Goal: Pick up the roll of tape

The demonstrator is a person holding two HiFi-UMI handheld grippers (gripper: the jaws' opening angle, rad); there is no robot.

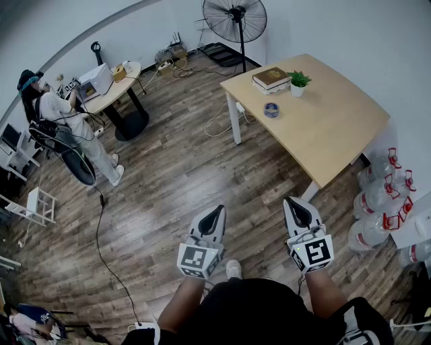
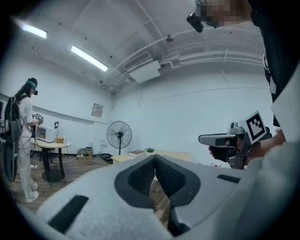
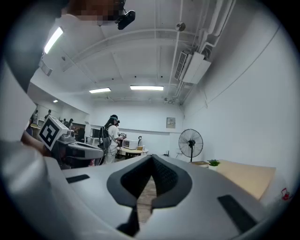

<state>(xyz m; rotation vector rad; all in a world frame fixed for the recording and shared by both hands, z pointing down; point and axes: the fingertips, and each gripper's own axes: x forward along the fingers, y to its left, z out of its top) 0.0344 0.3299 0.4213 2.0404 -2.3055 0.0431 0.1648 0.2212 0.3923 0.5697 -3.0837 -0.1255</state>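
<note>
While I hold them level, my left gripper (image 1: 217, 210) and right gripper (image 1: 294, 202) are pressed together and empty; the roll of tape (image 1: 271, 110) lies on the table (image 1: 330, 128), well apart.

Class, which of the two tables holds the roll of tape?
The rectangular table by the fan: the roll of tape lies on it near the plant. The round table stands farther left.
</note>
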